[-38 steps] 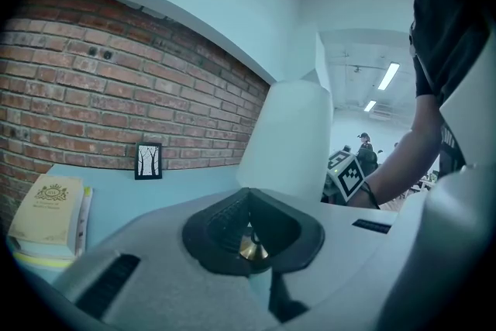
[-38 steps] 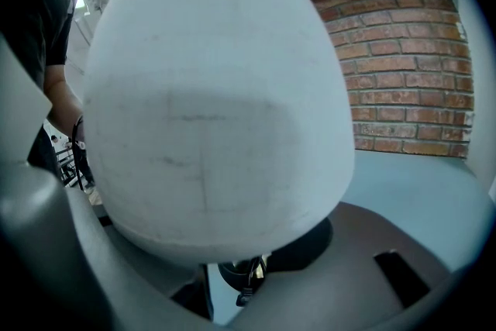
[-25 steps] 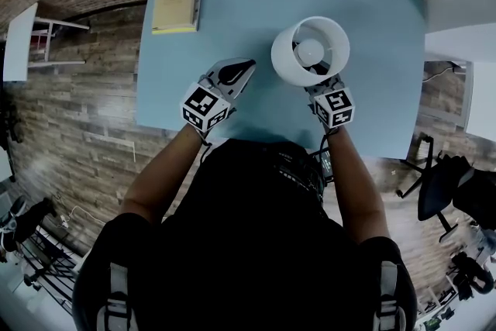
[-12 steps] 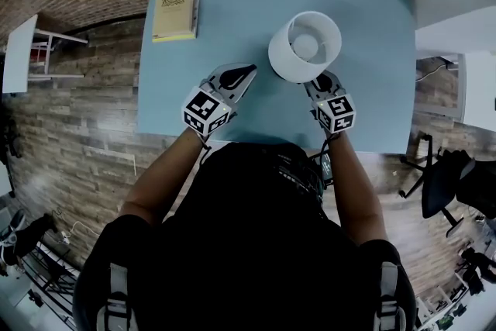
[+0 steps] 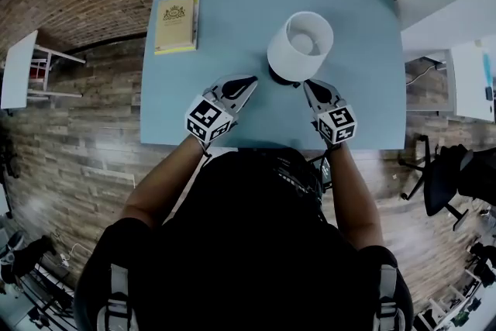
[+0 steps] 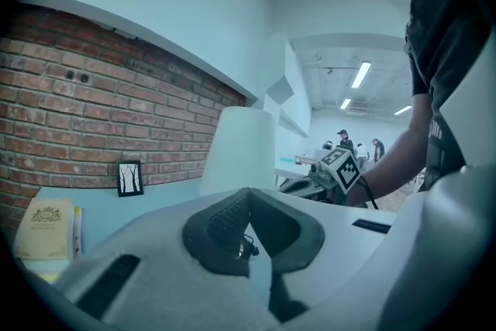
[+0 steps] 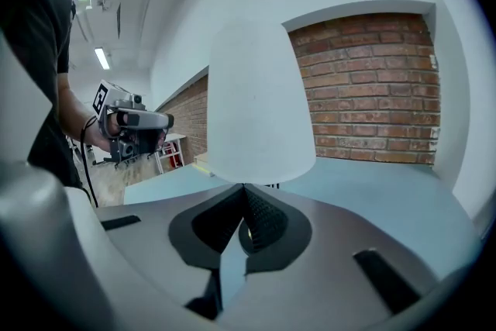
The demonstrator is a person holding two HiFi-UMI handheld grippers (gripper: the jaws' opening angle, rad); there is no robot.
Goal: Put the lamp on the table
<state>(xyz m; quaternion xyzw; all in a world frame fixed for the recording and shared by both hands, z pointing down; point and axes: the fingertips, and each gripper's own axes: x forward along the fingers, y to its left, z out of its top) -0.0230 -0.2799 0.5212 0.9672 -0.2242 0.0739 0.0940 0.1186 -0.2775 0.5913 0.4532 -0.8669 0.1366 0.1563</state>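
Lamp (image 5: 301,45) now stands released on table (image 5: 217,27), right tool (image 5: 309,84) closed.

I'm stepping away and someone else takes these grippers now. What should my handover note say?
Left gripper: shut, empty, above the table.
Right gripper: jaws closing shut, nothing between them, tips near the lamp's base.
Lamp: upright on the table, held by neither gripper.
Done: lamp is on the table.
Left: probably only drawing both grippers back.

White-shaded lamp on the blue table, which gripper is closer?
Right. The right gripper sits beside the base of the white-shaded lamp; the left gripper is farther off, to its left.
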